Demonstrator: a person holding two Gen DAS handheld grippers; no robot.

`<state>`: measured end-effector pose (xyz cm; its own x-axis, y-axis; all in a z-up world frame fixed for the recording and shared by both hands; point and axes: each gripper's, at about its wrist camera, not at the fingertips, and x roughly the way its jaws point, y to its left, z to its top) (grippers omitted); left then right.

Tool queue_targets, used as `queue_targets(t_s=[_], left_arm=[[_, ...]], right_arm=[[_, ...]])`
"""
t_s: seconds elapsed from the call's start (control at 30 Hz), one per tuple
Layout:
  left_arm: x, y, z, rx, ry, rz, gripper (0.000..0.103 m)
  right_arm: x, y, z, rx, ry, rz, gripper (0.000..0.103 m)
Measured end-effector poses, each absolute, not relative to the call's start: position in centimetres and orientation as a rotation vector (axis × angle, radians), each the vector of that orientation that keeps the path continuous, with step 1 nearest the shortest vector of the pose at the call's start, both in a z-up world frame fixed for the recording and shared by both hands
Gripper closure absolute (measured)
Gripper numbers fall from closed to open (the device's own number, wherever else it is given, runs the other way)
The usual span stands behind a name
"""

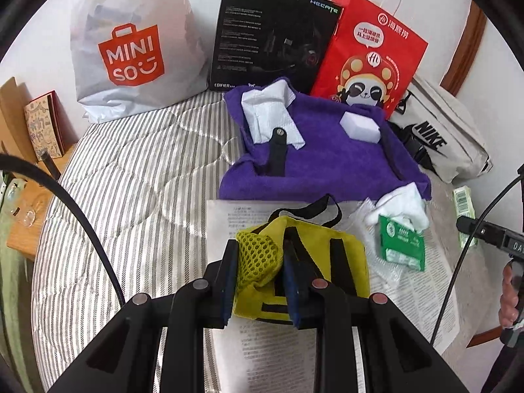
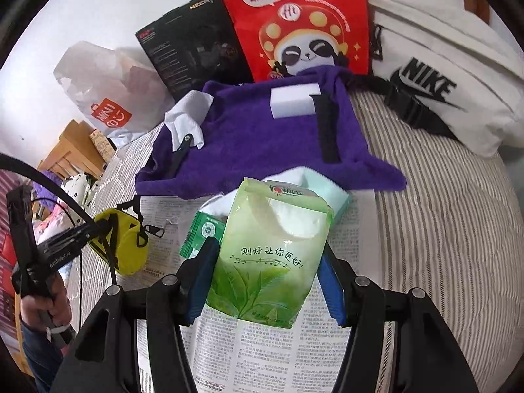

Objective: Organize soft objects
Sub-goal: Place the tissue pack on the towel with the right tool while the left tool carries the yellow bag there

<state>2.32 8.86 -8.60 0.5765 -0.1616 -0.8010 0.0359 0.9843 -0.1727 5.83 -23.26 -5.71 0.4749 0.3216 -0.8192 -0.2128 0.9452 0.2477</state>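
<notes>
My left gripper is shut on the mesh end of a small yellow pouch with black straps, held above a printed paper sheet. My right gripper is shut on a light green tissue pack, its pads pressing both sides. The yellow pouch also shows at the left of the right wrist view. A purple towel lies behind, carrying a white sponge block, a white paper tissue and a black strap. A small green sachet and white cloth lie beside the sheet.
Along the wall stand a white Miniso bag, a black headset box and a red paper bag. A cream Nike bag lies at the right. The striped mattress ends at a wooden bedside table on the left.
</notes>
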Motion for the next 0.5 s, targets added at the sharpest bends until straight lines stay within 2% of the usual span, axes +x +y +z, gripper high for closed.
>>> queue_targets(t_s=[0.5], left_arm=[[5.2, 9.2, -6.4, -0.195, 0.923, -0.100, 0.079]], right_arm=[[9.1, -24.3, -6.1, 0.117, 1.032, 0.311, 0.045]])
